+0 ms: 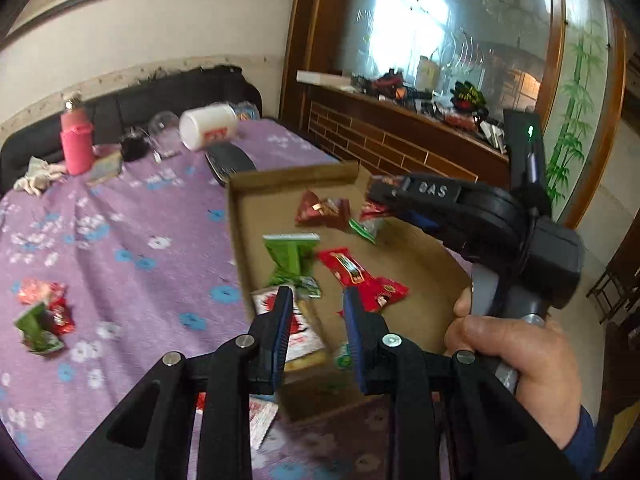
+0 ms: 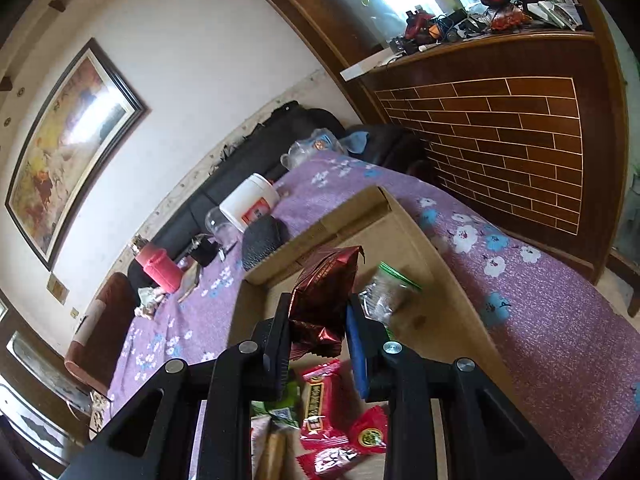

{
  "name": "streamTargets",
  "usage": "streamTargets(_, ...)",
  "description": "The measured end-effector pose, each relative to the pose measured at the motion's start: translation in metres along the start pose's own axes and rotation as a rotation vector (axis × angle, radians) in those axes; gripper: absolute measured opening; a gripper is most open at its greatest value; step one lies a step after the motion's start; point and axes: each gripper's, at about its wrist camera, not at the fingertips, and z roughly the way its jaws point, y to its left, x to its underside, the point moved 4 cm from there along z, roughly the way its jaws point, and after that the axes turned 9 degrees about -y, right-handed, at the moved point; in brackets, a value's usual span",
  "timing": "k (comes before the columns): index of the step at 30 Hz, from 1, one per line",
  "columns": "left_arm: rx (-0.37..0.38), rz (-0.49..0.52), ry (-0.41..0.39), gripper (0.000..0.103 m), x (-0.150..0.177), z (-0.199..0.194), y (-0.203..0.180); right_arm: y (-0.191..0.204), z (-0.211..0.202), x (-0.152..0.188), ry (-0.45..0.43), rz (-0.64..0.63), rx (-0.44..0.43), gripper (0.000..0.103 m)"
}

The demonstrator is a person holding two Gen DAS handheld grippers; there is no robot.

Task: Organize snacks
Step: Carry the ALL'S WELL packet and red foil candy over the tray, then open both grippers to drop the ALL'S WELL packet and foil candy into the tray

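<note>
A shallow cardboard box (image 1: 240, 216) lies on the purple floral tablecloth and holds several red and green snack packets (image 1: 294, 258). My left gripper (image 1: 316, 320) hangs open over the box's near left wall, with nothing between its fingers. My right gripper (image 2: 318, 320) is shut on a dark red foil snack packet (image 2: 326, 280) and holds it above the box (image 2: 360, 208). From the left wrist view the right gripper's body (image 1: 460, 208) is over the box's far right side. More packets (image 2: 324, 404) lie in the box below it. A small pile of packets (image 1: 42, 320) lies on the cloth at the left.
At the table's far end stand a pink bottle (image 1: 76, 142), a white tub (image 1: 208, 126), a black brush (image 1: 230, 162) and clear plastic containers (image 1: 164, 128). A dark sofa (image 1: 180, 92) runs behind the table. A wooden brick-pattern counter (image 2: 500, 140) stands at the right.
</note>
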Motion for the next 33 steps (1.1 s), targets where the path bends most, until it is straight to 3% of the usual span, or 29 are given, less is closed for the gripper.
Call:
streamTargets(3, 0.006, -0.003, 0.023, 0.025, 0.003, 0.001, 0.004, 0.002, 0.004, 0.003, 0.019, -0.008, -0.005, 0.027)
streamTargets(5, -0.037, -0.016, 0.031, 0.025, 0.0, -0.008, 0.019, 0.005, 0.004, 0.003, 0.016, -0.014, -0.017, 0.027)
streamTargets(7, -0.073, -0.041, 0.093, 0.025, 0.002, -0.011, 0.041, 0.007, 0.003, 0.003, 0.013, -0.023, -0.019, 0.028)
streamTargets(9, -0.053, -0.125, 0.171, 0.025, 0.011, -0.017, 0.063, 0.009, 0.002, 0.003, 0.01, -0.029, -0.027, 0.028)
streamTargets(11, -0.092, -0.219, 0.248, 0.025, 0.024, -0.018, 0.085, 0.012, 0.003, 0.003, 0.01, -0.036, -0.032, 0.028)
streamTargets(14, -0.078, -0.298, 0.308, 0.027, 0.038, -0.014, 0.091, 0.014, 0.001, 0.004, 0.005, -0.041, -0.041, 0.028)
streamTargets(19, -0.108, -0.388, 0.339, 0.058, 0.052, -0.008, 0.086, 0.013, 0.0, 0.004, 0.005, -0.032, -0.045, 0.028)
streamTargets(21, -0.128, -0.409, 0.317, 0.062, 0.048, -0.004, 0.082, 0.013, 0.0, 0.004, 0.006, -0.031, -0.054, 0.028)
streamTargets(24, -0.179, -0.349, 0.319, 0.061, 0.046, 0.001, 0.077, 0.016, -0.003, 0.003, -0.002, -0.031, -0.067, 0.028)
streamTargets(26, -0.214, -0.297, 0.335, 0.043, 0.05, 0.006, 0.076, 0.015, -0.004, 0.003, -0.004, -0.023, -0.073, 0.028)
streamTargets(27, -0.216, -0.286, 0.347, 0.03, 0.053, 0.008, 0.076, 0.014, -0.004, 0.003, -0.004, -0.019, -0.074, 0.028)
streamTargets(28, -0.211, -0.271, 0.364, 0.026, 0.057, 0.009, 0.076, 0.014, -0.004, 0.003, -0.003, -0.016, -0.077, 0.028)
streamTargets(30, -0.24, -0.181, 0.347, 0.026, 0.059, 0.003, 0.072, 0.015, -0.005, 0.003, -0.004, -0.012, -0.085, 0.028)
streamTargets(33, -0.252, -0.134, 0.337, 0.027, 0.063, -0.004, 0.072, 0.016, -0.007, 0.003, -0.006, -0.012, -0.093, 0.028)
